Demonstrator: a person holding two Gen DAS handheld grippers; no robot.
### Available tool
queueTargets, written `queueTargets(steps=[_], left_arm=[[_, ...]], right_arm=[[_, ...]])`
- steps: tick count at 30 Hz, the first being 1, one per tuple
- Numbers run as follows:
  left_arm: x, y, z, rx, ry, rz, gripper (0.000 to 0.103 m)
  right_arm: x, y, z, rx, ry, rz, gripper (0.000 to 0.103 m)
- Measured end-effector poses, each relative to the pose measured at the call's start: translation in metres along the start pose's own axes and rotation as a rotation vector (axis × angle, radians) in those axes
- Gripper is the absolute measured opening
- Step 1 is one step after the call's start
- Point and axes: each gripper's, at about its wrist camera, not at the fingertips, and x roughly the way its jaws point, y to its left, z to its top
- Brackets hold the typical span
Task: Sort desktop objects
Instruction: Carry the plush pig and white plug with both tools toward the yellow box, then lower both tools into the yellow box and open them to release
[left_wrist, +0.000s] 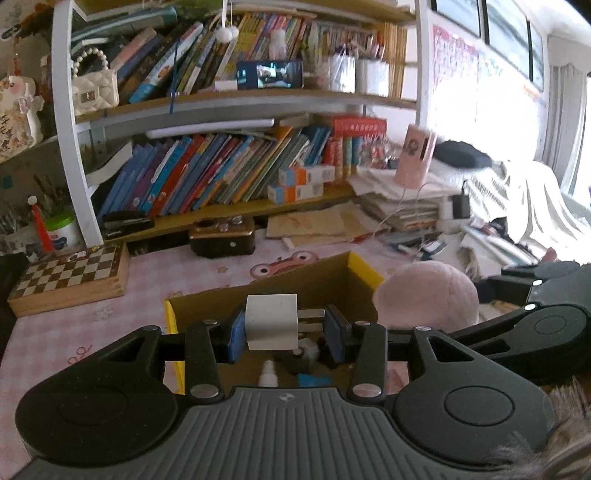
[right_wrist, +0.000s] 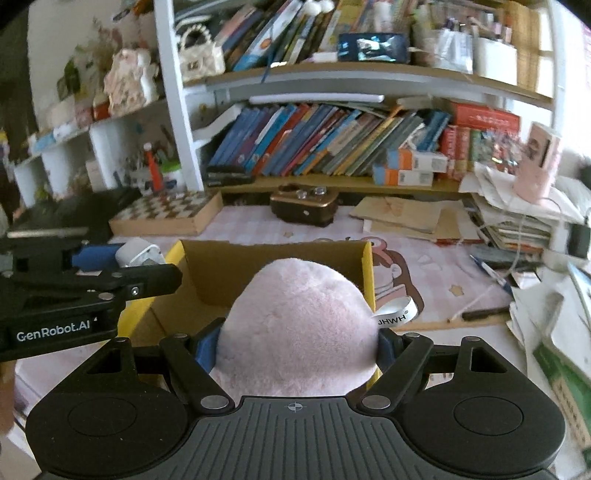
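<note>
My left gripper is shut on a white plug adapter, prongs pointing right, held above an open cardboard box with yellow flaps. Inside the box lie a small white bottle and a grey fuzzy item. My right gripper is shut on a pink plush ball with a white label, held over the same cardboard box. The left gripper with the white adapter shows at the left in the right wrist view. The plush ball shows to the right of the box in the left wrist view.
A chessboard box lies at the left, and a dark gold-trimmed case sits behind the cardboard box. Bookshelves fill the back. Piles of papers, a pen and cables crowd the right side. A pink holder stands on the papers.
</note>
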Motion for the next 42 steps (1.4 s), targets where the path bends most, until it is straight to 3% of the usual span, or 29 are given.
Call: queueTargets(steps=[5,11,15,20,23,33,38,42], left_arm=[[0.032,0.007,0.003,0.032,0.056,0.036,0.041],[0.069,0.016,0.005,0.057,0.148,0.061,0.041],[0.091,0.019,0.007,0.082,0.205,0.062,0.041],[0.112,0.016,0.002,0.138,0.274,0.051,0.041],[0.120,0.017,-0.001,0.140,0.307,0.047,0.041],[0.133,0.020,-0.009,0.129,0.372,0.043,0.042],[0.130,0.019,-0.009,0.144,0.343,0.054,0.058],[0.124,0.019,-0.008,0.135,0.310,0.063,0.062]], right_arm=[[0.030,0.006,0.006,-0.112,0.046,0.012,0.080],[0.073,0.021,0.010,-0.346,0.151,0.015,0.080],[0.098,0.034,0.010,-0.513,0.219,0.024,0.080],[0.119,0.045,0.008,-0.630,0.280,0.038,0.080],[0.129,0.050,0.005,-0.675,0.323,0.051,0.081],[0.138,0.057,0.005,-0.742,0.327,0.053,0.082],[0.141,0.054,0.003,-0.731,0.314,0.047,0.084],[0.139,0.054,0.002,-0.727,0.302,0.045,0.085]])
